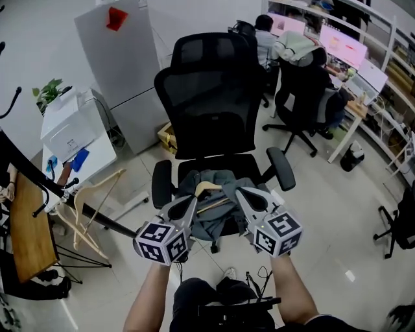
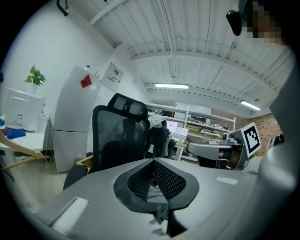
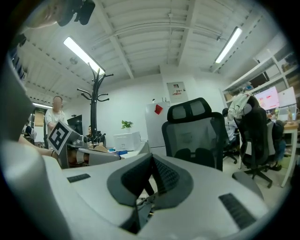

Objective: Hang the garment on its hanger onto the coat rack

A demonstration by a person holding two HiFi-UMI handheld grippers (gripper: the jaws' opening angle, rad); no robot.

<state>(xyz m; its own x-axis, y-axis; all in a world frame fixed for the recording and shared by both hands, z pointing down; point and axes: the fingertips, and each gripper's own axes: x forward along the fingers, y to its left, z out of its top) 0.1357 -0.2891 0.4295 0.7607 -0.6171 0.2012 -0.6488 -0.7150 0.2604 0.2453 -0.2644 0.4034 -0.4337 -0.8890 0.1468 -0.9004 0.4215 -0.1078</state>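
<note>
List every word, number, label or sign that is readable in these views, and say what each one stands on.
No text here can be read.
Paper notice on the wall by the white cabinet: print too small.
Red sticker on that cabinet: no legible writing.
Monitor on the far desk: blurred.
Left marker cube and right marker cube: black-and-white patterns, no letters.

Hanger (image 1: 207, 188) mostly buried in garment (image 1: 217, 217), coat rack (image 1: 23, 162) cropped at left
</note>
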